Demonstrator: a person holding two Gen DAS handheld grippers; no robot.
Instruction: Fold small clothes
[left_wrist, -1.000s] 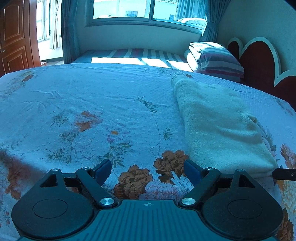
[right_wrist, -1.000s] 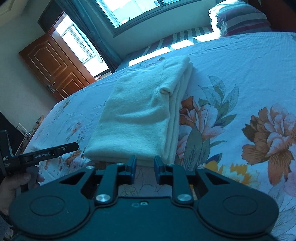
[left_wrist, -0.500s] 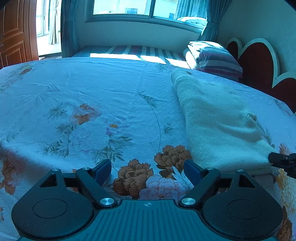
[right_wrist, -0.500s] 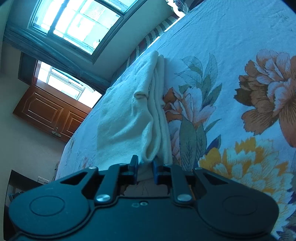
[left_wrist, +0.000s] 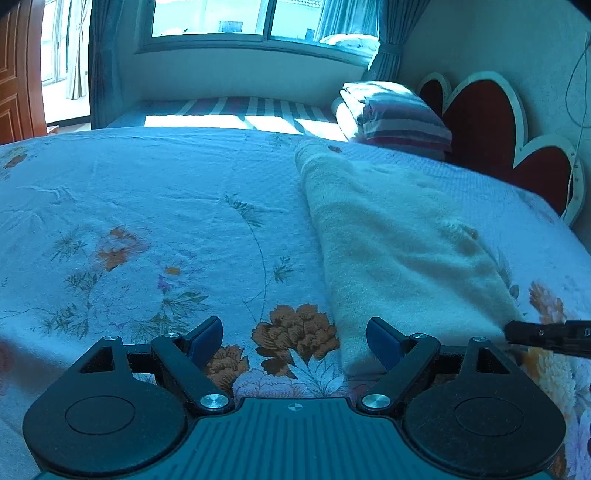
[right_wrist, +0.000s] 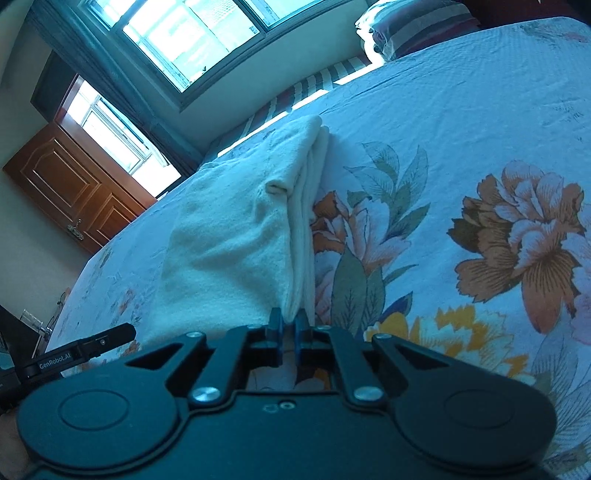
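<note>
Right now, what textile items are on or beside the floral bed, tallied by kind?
Cream folded garment: 1
Striped folded bedding stack: 1
Floral bedsheet: 1
Striped mattress cover under the window: 1
Total: 4

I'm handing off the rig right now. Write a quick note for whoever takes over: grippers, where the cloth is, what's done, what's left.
Right gripper: shut on the near corner of the cream cloth, pinching its stacked layers.
Left gripper: open, holding nothing, low over the floral bedsheet with its right pad at the cloth's near left corner.
Cloth: lying lengthwise on the bed, already folded into a long narrow strip.
Done: lengthwise fold; right corner gripped.
Left: probably take the other near corner with the left gripper, then fold the strip toward its far end.
</note>
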